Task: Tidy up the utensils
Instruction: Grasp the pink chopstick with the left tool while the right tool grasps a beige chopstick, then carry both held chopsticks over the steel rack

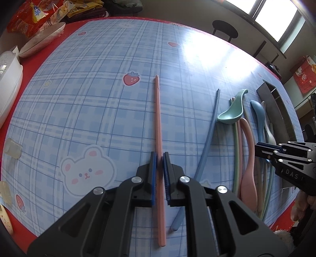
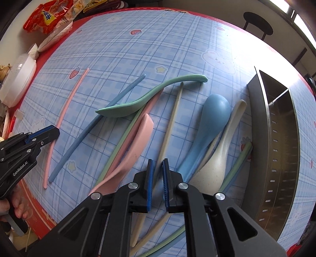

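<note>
Left tongs (image 1: pixel 159 156) are down over the counter (image 1: pixel 94 102), pinched narrow around the pink chopstick (image 1: pixel 158 118), which runs straight between the blue pads and lies flat on the blue plaid cloth. Just to its right the blue chopstick (image 1: pixel 210 128) lies loose on the cloth, curving off toward the pile of utensils.

Over on the other side, the right tongs (image 2: pixel 157 165) are squeezed narrow on a beige chopstick (image 2: pixel 170 126), its shaft passing up between the pads; whether it is lifted clear of the cloth I cannot tell. Around it, the clutter: a pink spoon (image 2: pixel 136 138) on its left with a green chopstick (image 2: pixel 122 142) touching its edge, a green spoon (image 2: pixel 150 96) lying across the top of both, and a blue spoon (image 2: pixel 209 122) to the right, resting against a cream spoon (image 2: pixel 221 156). Another green chopstick (image 2: pixel 239 160) lies just beside the metal utensil holder (image 2: pixel 276 138), which sits on its side at the counter's right edge with its open compartments showing.

At the far left corner sit a red snack bag (image 2: pixel 47 17) and a white lidded container (image 2: pixel 17 79), well apart from the utensils. A person's fingers (image 2: pixel 17 209) show under the left handle.
</note>
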